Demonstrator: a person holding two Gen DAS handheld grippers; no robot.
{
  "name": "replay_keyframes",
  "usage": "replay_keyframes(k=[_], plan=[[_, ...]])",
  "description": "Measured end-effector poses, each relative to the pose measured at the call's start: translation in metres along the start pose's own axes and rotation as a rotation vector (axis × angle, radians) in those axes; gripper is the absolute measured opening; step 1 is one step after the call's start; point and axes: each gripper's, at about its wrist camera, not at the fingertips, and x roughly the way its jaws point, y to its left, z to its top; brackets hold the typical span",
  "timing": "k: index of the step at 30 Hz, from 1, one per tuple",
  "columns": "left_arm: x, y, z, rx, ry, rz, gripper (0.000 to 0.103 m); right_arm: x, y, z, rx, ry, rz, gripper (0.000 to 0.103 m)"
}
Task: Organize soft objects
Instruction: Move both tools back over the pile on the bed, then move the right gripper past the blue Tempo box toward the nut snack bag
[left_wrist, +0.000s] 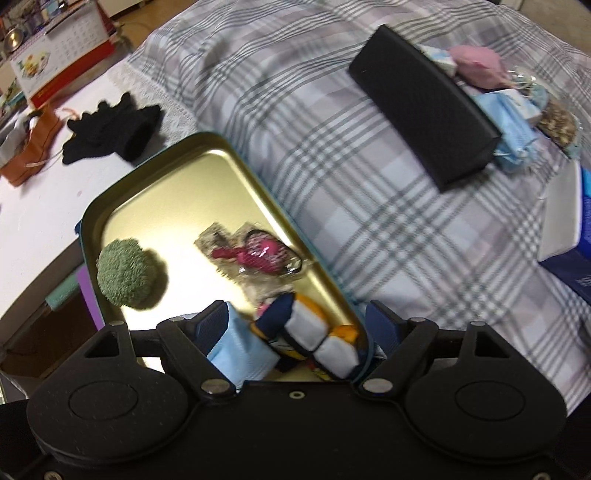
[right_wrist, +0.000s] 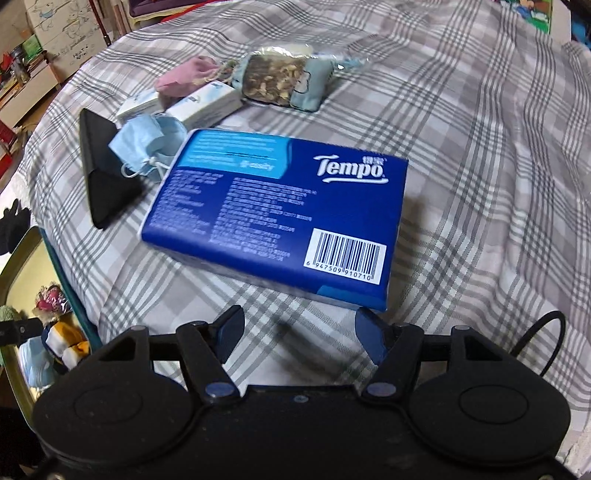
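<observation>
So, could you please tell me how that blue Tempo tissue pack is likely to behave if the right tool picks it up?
The Tempo tissue pack looks like a soft wrapped block, so it would probably squash a little under the pads. Its glossy film may be somewhat slippery. Lying flat on the plaid cloth, it seems unlikely to roll, and it looks wider than the right tool now stands open.

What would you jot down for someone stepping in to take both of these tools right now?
Left tool: open, empty, hanging over the gold tin tray.
Right tool: open, empty, just short of the blue tissue pack on the checked cloth.
Done: in the tray lie a green pom-pom, a pink sachet, a folded blue mask and a navy, white and orange plush.
Left: on the cloth, the tissue pack, another blue mask, small tissue packets, a pink pouch, a dried-herb sachet and a black case. Black gloves lie on the white table.
</observation>
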Motion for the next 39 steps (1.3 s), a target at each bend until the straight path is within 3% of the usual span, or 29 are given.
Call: replay_keyframes(k=[18, 30, 34, 39], plan=[[-0.013, -0.050, 0.026, 0.044, 0.002, -0.025, 0.078, 0.026, -0.019, 0.048, 0.154, 0.032, 0.107, 0.066], [-0.028, -0.070, 0.026, 0.059, 0.030, -0.064, 0.078, -0.037, -0.018, 0.032, 0.088, -0.020, 0.109, 0.066], [-0.046, -0.077, 0.028, 0.073, 0.006, -0.078, 0.078, -0.065, -0.015, 0.032, 0.077, -0.078, 0.078, 0.066], [-0.061, -0.088, 0.025, 0.081, 0.034, -0.076, 0.078, -0.087, -0.021, 0.035, 0.100, -0.104, 0.030, 0.066]])
